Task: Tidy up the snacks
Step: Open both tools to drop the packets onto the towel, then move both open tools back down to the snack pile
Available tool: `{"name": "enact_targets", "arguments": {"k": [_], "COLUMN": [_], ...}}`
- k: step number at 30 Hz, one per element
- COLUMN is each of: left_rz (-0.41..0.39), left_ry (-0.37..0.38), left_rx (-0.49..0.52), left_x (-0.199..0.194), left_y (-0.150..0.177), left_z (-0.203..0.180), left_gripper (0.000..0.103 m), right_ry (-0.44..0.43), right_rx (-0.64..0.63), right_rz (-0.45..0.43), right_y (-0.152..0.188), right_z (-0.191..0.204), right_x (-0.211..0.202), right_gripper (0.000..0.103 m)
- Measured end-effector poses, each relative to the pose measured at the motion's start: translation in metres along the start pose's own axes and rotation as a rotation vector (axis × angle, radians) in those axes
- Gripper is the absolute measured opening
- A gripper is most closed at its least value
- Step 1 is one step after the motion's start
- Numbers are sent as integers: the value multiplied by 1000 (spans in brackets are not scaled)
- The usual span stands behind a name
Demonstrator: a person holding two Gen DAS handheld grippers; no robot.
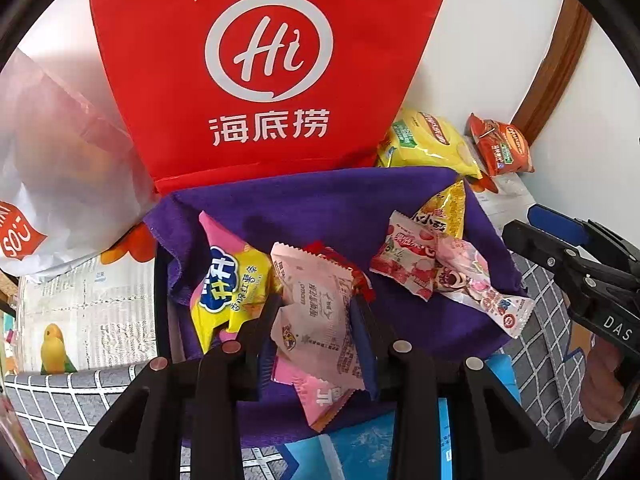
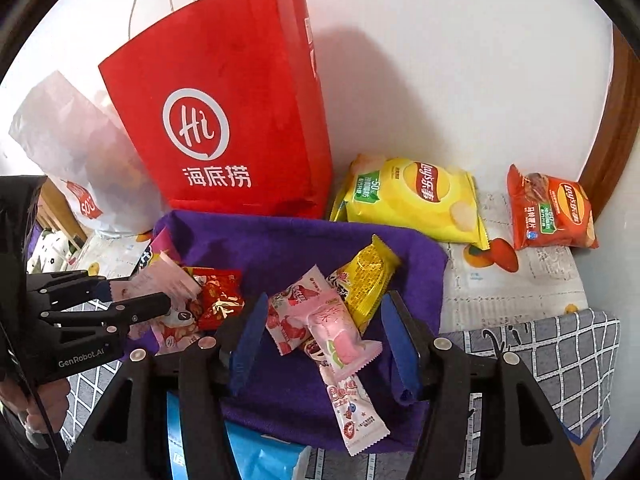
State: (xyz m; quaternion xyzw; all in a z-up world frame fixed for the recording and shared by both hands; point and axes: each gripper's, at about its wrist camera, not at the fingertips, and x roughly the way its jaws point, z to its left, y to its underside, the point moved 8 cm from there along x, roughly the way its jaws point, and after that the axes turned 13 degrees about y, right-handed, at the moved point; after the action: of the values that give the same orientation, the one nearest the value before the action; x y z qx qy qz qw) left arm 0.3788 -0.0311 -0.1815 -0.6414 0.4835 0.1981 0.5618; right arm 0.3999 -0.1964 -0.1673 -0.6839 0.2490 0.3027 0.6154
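The left gripper [image 1: 316, 316] has its fingers closed on a pale pink crinkled foil snack packet [image 1: 316, 300], which sits over the near edge of the purple terry cloth [image 1: 320, 204]. The grip takes only the soft middle of the wrapper, so it could slide out or drag the red foil candy packet [image 2: 218, 296] beneath it; whether the two touch is hard to tell. The right gripper [image 2: 320, 344] hovers with fingers wide apart and empty above a heap of pink and yellow wrapped sweets [image 2: 336, 312] near the cloth's right edge. Both tools work close together and could knock. The tall red paper bag [image 2: 224, 120] at the cloth's far edge might topple.
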Motion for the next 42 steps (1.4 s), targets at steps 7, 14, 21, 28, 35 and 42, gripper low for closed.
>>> {"name": "enact_targets", "arguments": {"k": [7,14,21,28,35,42], "left_rz": [-10,-55,-98,-136,-165,-126], "left_ry": [22,73,84,107,106,119], "left_rx": [-6,4,3,14,51,37], "left_x": [-4,-21,-41,-65,-93,-105], "left_y": [-2,-5,-10,-12,-6,25], "left_z": [-4,-16,-19,-28,-49,-55], "left_gripper": [37,65,66,66,66,66], "right_ry": [4,18,38,67,100,131], "right_rx": [-2,-19,7,29,41,34], "right_rz": [-13,-31,-46,-21,-34,-11], "right_y": [-1,-2,-2,18,47,87], "right_z": [0,4,3,1,-8,-12], "right_x": [-6,-18,-35,-56,-101,-127], "right_gripper": [59,59,59,59,59,59]}}
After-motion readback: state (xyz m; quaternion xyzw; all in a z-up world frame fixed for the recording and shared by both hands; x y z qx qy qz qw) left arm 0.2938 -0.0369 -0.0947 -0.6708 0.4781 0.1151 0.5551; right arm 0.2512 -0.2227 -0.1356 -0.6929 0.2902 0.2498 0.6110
